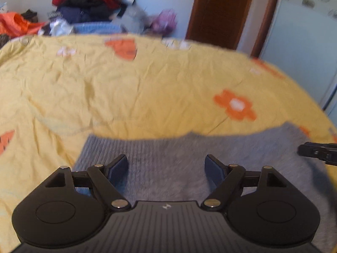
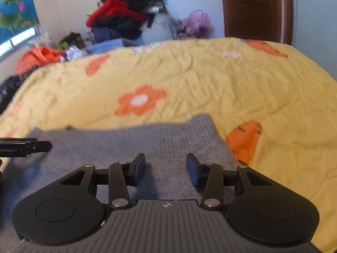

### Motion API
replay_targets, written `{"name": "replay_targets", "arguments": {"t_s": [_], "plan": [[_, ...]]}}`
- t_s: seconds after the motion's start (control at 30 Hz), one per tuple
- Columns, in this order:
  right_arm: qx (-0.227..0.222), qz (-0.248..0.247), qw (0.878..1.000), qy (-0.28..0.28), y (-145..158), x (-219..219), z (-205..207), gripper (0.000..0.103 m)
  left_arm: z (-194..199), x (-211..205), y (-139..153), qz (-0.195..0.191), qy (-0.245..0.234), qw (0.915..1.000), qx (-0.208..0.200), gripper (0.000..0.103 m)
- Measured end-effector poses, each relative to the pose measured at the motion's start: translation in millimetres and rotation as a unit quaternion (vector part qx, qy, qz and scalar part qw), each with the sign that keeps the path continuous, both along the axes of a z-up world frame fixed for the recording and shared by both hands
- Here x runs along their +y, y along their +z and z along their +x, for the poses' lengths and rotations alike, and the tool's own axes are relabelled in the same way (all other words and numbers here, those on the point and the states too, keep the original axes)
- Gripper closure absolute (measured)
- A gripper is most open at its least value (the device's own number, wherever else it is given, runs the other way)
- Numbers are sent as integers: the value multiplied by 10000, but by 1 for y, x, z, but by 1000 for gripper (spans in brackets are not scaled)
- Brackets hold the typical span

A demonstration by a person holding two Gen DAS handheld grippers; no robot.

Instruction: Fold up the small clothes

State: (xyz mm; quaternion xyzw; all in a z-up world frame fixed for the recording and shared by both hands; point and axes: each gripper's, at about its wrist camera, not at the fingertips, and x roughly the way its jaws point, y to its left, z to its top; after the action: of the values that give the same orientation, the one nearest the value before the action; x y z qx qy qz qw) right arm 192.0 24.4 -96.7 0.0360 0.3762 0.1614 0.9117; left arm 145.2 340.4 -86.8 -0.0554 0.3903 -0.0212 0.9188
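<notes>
Left wrist: left gripper wide open, empty, above grey knit spread on yellow quilt; knit's long axis crosswise, left edge nearest.

Right wrist: right gripper narrower, empty, over knit near its right edge, quilt beyond.
</notes>
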Motion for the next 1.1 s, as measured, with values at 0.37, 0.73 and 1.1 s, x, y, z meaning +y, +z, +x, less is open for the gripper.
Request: {"name": "replay_targets", "arguments": {"t_s": [0.37,0.73,1.1], "plan": [[-518,63,9986,-71,20,-8,-45,53,-35,-8,11,894,402,9938,-518,21],[-529,-457,9972,269,4,5,-104,51,-99,-28,-3,525,11,9972,-536,18],[-537,-566,9946,679,-10,15,-149,39,-148,-52,-14,831,-284,9945,-579,11]]}}
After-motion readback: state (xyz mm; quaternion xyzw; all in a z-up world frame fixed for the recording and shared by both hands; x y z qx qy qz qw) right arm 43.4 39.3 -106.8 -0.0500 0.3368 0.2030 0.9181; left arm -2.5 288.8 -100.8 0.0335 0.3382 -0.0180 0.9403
